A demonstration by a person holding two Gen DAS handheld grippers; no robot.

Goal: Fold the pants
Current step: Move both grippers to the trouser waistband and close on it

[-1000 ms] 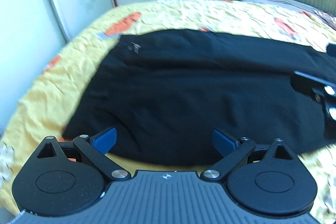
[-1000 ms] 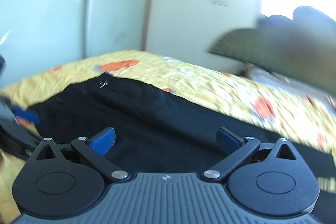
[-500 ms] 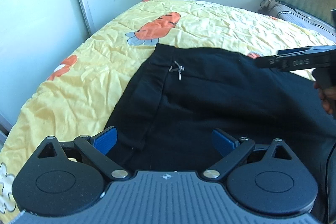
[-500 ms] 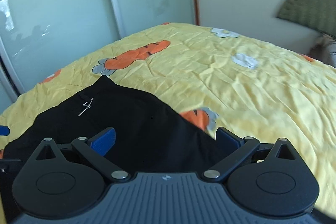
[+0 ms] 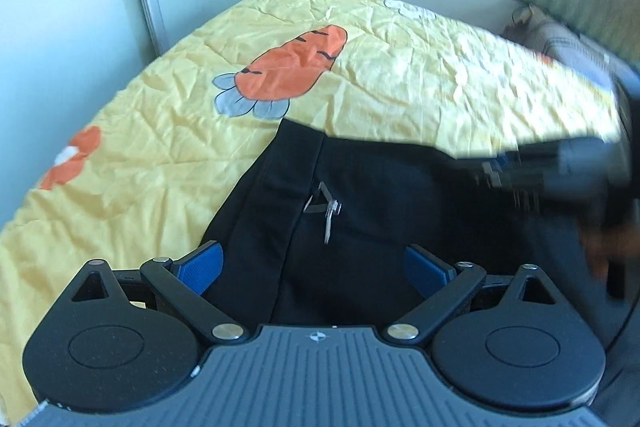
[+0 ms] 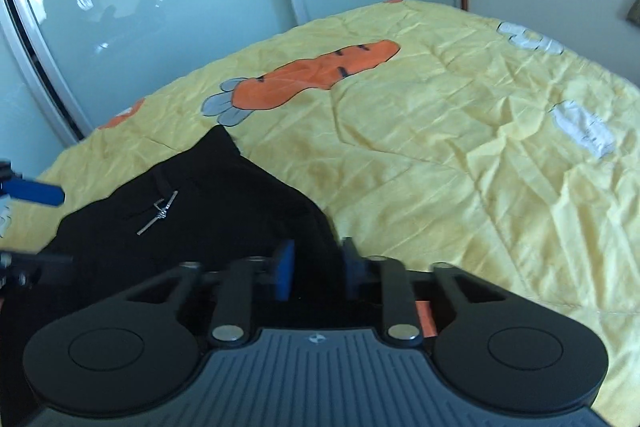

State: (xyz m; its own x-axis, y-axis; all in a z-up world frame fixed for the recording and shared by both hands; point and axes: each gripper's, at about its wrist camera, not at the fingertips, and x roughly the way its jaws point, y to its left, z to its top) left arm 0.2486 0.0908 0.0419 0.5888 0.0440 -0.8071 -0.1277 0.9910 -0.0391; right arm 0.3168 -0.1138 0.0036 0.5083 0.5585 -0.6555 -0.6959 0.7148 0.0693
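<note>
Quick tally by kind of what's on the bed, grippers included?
Pants: 1
Zipper pull: 1
Grippers: 2, left and right
Bedspread: 1
Total: 5

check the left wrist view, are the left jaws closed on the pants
No, the left gripper has its jaws spread wide, with the black pants lying unpinched on the yellow bedspread between them.

Left gripper (image 5: 312, 263): jaws wide apart, angled down, black cloth below the gap, pads (image 5: 200, 263) clear of it. Right gripper (image 6: 316, 267): jaws closing, nearly together, black cloth between the fingertips, angled down.
</note>
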